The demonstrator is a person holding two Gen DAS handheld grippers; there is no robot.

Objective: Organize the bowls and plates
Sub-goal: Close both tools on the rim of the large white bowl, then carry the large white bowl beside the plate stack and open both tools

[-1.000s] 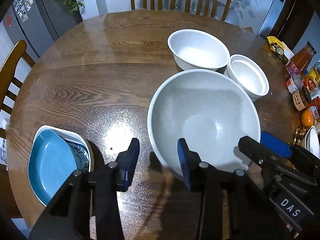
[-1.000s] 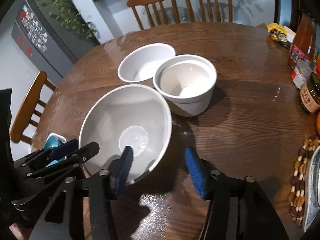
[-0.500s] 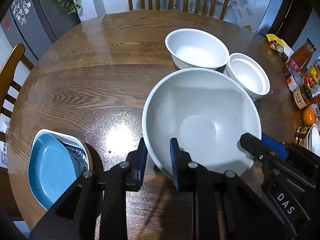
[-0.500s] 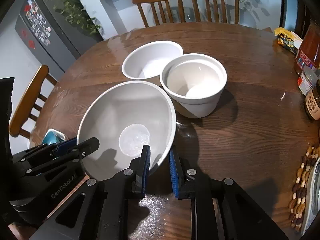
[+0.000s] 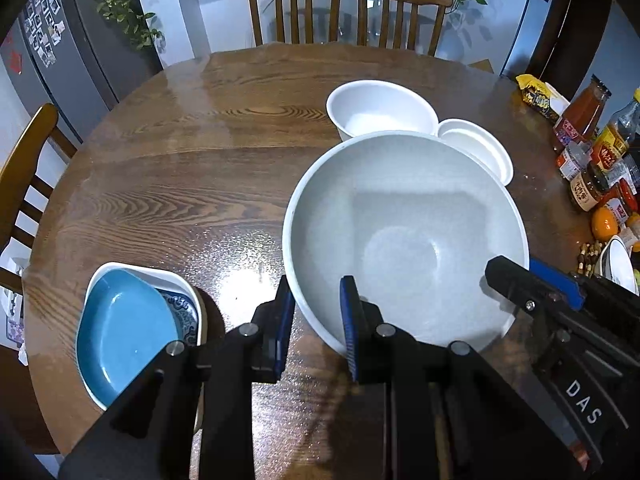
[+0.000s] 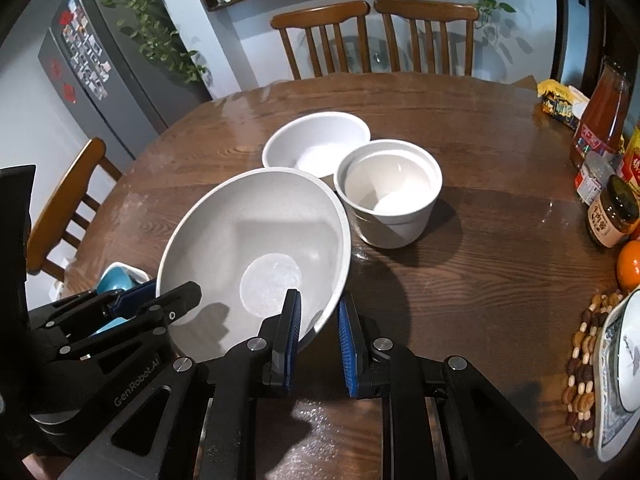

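Left wrist view: we see the left gripper [image 5: 314,322] clamped on the near rim of the big bowl [image 5: 404,236], one pad outside the wall, one inside. The right gripper [image 5: 536,280] enters from the right and grasps the same rim further round. The bowl covers part of two white bowls behind it: a round bowl [image 5: 380,110] and a straight-walled pot [image 5: 480,148], which sit just beside each other on the table [image 5: 200,160]. To the left, near the table edge, a blue plate [image 5: 120,332] lies in a white dish [image 5: 176,280], well apart from the big bowl. Jars and bottles [image 5: 592,160] and an orange [image 5: 604,222] crowd the right edge. Chairs [image 5: 344,12] stand beyond the far edge

Right wrist view: we see the right gripper [image 6: 319,332] closed on the big bowl [image 6: 248,248] at its near right rim; the rim sits tilted, its right side higher in the picture. The left gripper [image 6: 152,300] holds the left rim and hides most of the blue plate [image 6: 116,280]. The pot [image 6: 390,196] stands just beside the bowl's far right rim; we cannot tell whether they touch. The round bowl [image 6: 316,144] lies behind. A jar [image 6: 612,212], a red bottle [image 6: 600,116], a bead mat [image 6: 584,364] and a plate [image 6: 624,368] occupy the right side
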